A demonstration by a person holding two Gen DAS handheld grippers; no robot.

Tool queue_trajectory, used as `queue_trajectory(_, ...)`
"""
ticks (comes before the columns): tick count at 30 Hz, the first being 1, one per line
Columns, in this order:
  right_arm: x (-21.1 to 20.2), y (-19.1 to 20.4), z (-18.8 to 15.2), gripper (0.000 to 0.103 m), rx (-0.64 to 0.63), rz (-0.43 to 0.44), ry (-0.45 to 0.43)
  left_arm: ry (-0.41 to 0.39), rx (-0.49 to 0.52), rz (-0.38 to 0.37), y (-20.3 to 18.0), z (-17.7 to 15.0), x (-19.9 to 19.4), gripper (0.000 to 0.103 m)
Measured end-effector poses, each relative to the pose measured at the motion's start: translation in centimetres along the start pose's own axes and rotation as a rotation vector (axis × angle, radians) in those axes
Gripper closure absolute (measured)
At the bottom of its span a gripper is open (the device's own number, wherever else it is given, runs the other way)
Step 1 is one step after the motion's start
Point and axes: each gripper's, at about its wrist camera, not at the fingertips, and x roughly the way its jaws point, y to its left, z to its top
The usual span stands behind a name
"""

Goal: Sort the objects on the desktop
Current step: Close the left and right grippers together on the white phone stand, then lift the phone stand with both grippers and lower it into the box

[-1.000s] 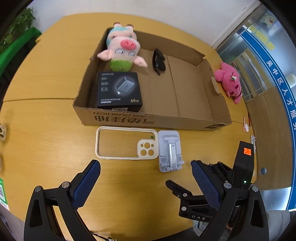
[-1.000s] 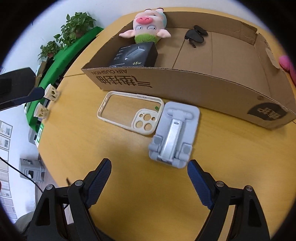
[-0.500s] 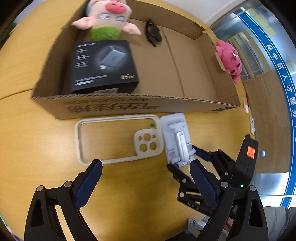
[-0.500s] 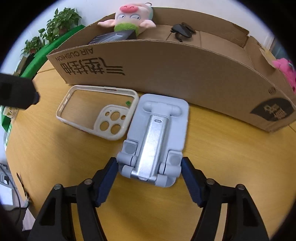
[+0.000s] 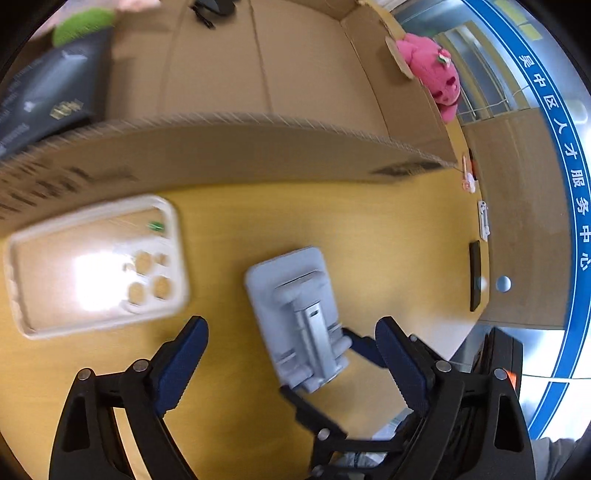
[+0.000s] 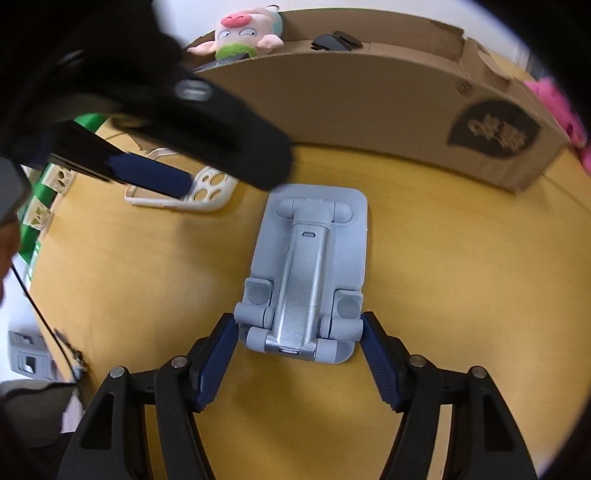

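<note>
A grey folding phone stand [image 6: 306, 258] lies flat on the yellow table, in front of the cardboard box [image 6: 369, 103]. My right gripper [image 6: 297, 339] is shut on the stand's near hinged end, one blue pad against each side. In the left wrist view the stand [image 5: 291, 306] shows low between the fingers of my left gripper [image 5: 291, 354]. That gripper hovers wide, its jaws closing, its pads touching nothing. A cream phone case [image 5: 96, 262] lies to the left of the stand. In the right wrist view a left finger [image 6: 147, 171] hangs over the case [image 6: 207, 188].
The box holds a pig plush [image 6: 245, 35], a black charger box [image 5: 48, 96] and dark sunglasses [image 6: 334, 40]. A pink plush [image 5: 436, 74] sits outside its right end. Small items and a black bar [image 5: 474, 273] lie by the table's right edge.
Both grippers have come down and closer to the table. The right jaws narrowed onto the stand's near end. The left gripper swung right, over the case and stand, into the right wrist view.
</note>
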Motion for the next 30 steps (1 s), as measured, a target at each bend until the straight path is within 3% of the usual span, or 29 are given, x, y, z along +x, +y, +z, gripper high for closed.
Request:
queue_trajectory(6, -0.9, -1.4, -2.3, 0.036, -0.008, 0.029, -0.007, 0.077, -0.027, 0.041, -1.5, -1.9, 3.7, 0.016)
queue_trajectory(9, -1.3, -1.8, -3.3, 0.036, -0.016, 0.028, -0.007, 0.049, 0.021, 0.089, -3.1, -3.1, 4.3, 0.019)
queue_trajectory(10, -1.5, -2.0, -3.6, 0.036, -0.018, 0.034, -0.008, 0.045, 0.021, 0.097, -3.4, -3.3, 4.4, 0.024)
queue_trajectory(11, -1.6, -2.2, -3.9, 0.036, -0.014, 0.043, -0.009, 0.037, 0.018, 0.097, -3.7, -3.5, 4.4, 0.045)
queue_trajectory(12, -1.7, -2.4, -4.1, 0.036, -0.013, 0.048, -0.011, 0.039, 0.011, 0.104, -3.6, -3.6, 4.5, 0.049)
queue_trajectory(22, -3.6, -5.0, -4.4, 0.037, 0.051, 0.087, -0.026, 0.002, 0.018, 0.122, -5.7, -4.4, 4.1, 0.052)
queue_trajectory(27, -6.5, -5.6, -2.3, 0.037, 0.056, 0.107, -0.084, -0.047, 0.053, 0.135, -7.6, -3.5, 1.3, 0.052)
queue_trajectory(30, -8.7, -5.8, -0.4, 0.037, 0.044, 0.105, -0.131, -0.116, 0.085, 0.133, -9.6, -2.5, -1.7, 0.052)
